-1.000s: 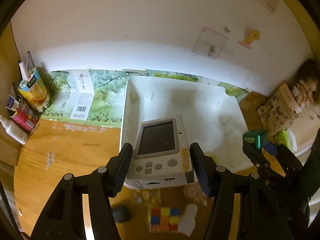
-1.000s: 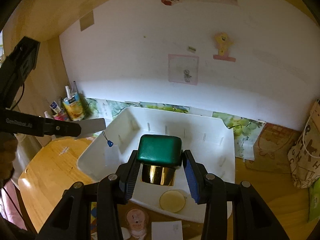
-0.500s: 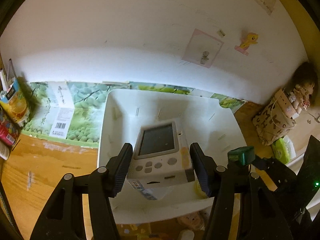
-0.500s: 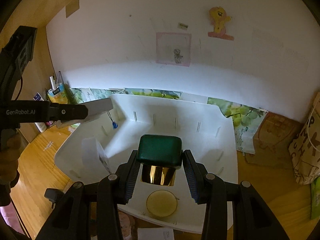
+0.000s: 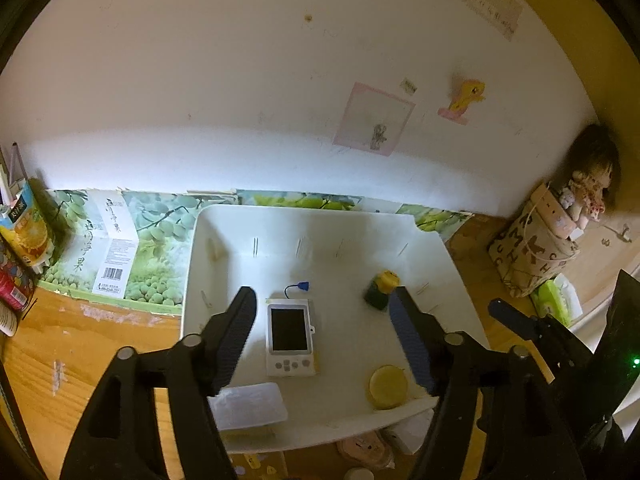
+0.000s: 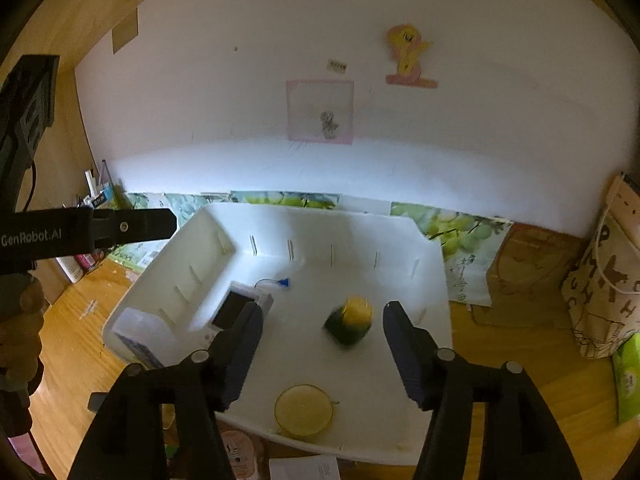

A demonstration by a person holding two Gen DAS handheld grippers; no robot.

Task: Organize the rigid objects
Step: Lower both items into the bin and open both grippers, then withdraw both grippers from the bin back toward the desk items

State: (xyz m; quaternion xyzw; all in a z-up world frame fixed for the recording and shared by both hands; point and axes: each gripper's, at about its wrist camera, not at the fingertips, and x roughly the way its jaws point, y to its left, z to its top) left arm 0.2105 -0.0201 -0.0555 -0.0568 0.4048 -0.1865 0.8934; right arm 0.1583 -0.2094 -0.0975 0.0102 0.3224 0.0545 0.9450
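A white bin (image 5: 192,264) (image 6: 436,280) sits on the wooden table. On its floor lies a white handheld game console (image 5: 288,336) (image 6: 236,312), face up. My left gripper (image 5: 322,294) hovers above the console; its jaws are opening and nothing is between them. A green bottle with a gold end (image 6: 350,322) (image 5: 380,290) lies blurred on the bin floor. Above it is my right gripper (image 6: 323,307), jaws opening and clear of it. A yellow disc (image 6: 304,410) (image 5: 388,386) and a clear plastic box (image 5: 248,404) rest near the bin's front wall.
Grape-printed cardboard (image 5: 120,248) leans along the white wall behind the bin. A juice carton (image 5: 24,228) stands at the far left and a patterned bag (image 6: 604,288) at the right. A pink item (image 6: 236,452) and paper (image 6: 304,468) lie before the bin.
Both grippers have opened. The console has dropped from the left jaws to the bin floor, and the green bottle has fallen from the right jaws into the bin.
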